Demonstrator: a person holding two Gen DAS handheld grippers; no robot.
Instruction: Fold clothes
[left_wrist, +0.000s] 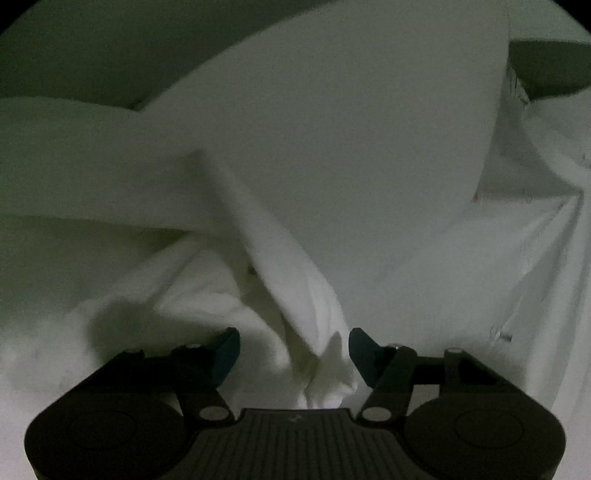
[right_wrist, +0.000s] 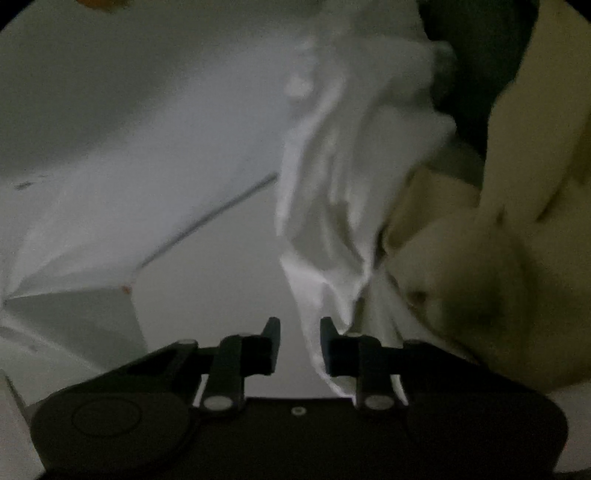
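Observation:
In the left wrist view a white garment (left_wrist: 295, 295) lies crumpled in soft folds on a white surface. My left gripper (left_wrist: 294, 350) is low over it, its jaws standing apart. A bunched fold of the garment rises between them, close to the right fingertip (left_wrist: 364, 352), and is not pinched. In the right wrist view a twisted length of white cloth (right_wrist: 332, 184) hangs down to my right gripper (right_wrist: 300, 343). The jaws there stand a narrow way apart, and the cloth's end runs along the right finger (right_wrist: 330, 347), with a gap to the other finger.
A cream cloth (right_wrist: 498, 258) with a small button fills the right of the right wrist view; whether it is worn or loose I cannot tell. A flat white sheet with a crease (right_wrist: 207, 221) spreads to the left. A dark shape (left_wrist: 546, 70) sits at the upper right.

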